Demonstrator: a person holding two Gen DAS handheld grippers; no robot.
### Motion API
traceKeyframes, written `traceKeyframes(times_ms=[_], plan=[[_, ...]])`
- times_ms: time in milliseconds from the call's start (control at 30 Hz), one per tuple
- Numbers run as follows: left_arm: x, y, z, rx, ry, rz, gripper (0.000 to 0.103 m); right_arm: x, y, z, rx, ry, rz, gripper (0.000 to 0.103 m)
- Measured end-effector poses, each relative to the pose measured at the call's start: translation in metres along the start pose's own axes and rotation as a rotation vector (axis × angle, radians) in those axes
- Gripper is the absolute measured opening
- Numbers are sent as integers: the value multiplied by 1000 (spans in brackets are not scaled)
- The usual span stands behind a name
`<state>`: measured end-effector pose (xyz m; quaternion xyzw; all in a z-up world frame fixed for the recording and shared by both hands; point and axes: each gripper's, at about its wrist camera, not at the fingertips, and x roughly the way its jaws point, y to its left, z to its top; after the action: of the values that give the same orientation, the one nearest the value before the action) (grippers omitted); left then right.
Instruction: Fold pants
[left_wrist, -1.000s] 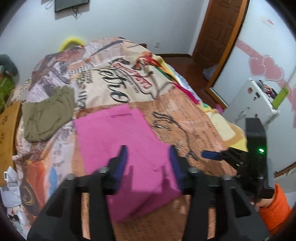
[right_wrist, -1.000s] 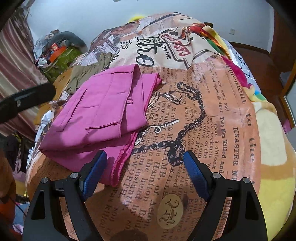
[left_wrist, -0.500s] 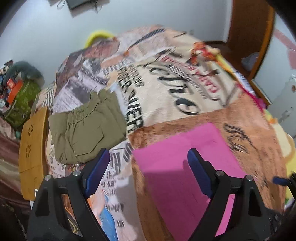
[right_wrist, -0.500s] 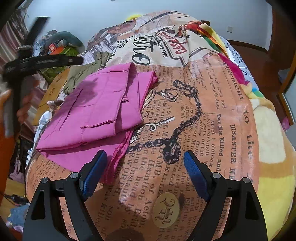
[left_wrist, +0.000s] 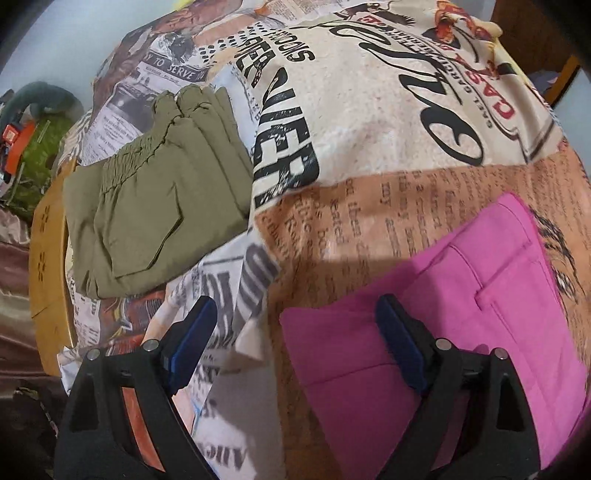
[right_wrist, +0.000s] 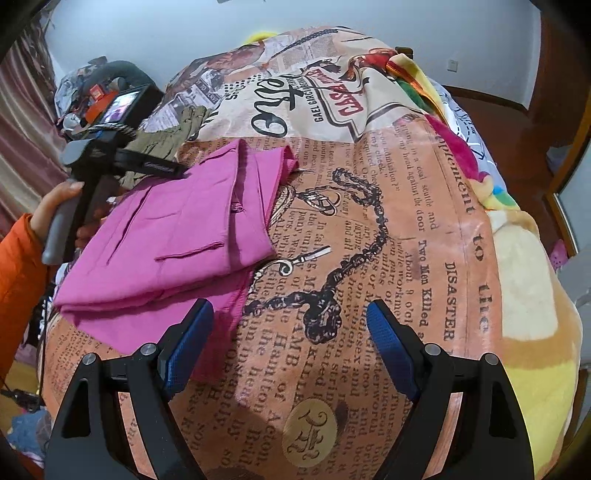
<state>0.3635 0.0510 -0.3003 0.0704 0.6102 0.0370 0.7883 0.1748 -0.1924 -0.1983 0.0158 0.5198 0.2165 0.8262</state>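
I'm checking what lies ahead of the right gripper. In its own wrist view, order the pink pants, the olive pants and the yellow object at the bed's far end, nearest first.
From the right gripper:
1. Pink pants, just ahead, their near edge by the left finger.
2. Olive pants, farther back on the left, beyond the pink ones.
3. Yellow object, at the bed's far end by the wall.

The pink pants (right_wrist: 177, 236) lie folded flat on the bed (right_wrist: 369, 258), a neat layered rectangle with a pocket seam facing up. At ten o'clock from them, well apart, the olive pants (left_wrist: 155, 195) lie folded too.
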Motion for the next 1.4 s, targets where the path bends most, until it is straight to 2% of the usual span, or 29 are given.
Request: traceKeyframes(times_ms=[100, 167, 267, 467, 567, 800, 867, 967, 1067, 1167, 1333, 1400], plan=[[-13, 6, -17, 2, -21, -1, 92, -3, 0, -1, 7, -7, 9, 83], [-25, 6, -34, 16, -46, 42, 97, -6, -2, -2, 18, -15, 20, 83], [-41, 9, -58, 22, -68, 54, 98, -13, -3, -2, 34, -26, 29, 83], [-61, 22, -94, -6, -78, 28, 98, -31, -1, 2, 57, -76, 38, 83], [-70, 26, -115, -28, -86, -9, 98, -31, 8, 2, 37, -70, 51, 83], [-79, 36, -162, -108, -52, -194, 98, -8, 26, -7, -14, 2, 105, 83], [-80, 38, -170, -129, -45, -220, 98, 1, 25, -10, 0, 31, 133, 83], [-81, 42, -175, -156, -36, -236, 98, 7, 25, -11, 4, 56, 140, 83], [-90, 43, -171, -147, -41, -214, 98, 3, 26, -7, -11, 55, 137, 83], [-106, 43, -164, -121, -111, -174, 97, -1, 26, 0, -25, 27, 128, 83], [-122, 40, -143, -105, -189, -182, 97, 1, 19, 18, -10, -10, 135, 83], [-124, 35, -132, -88, -215, -162, 97, 5, 17, 25, -4, -17, 141, 81]])
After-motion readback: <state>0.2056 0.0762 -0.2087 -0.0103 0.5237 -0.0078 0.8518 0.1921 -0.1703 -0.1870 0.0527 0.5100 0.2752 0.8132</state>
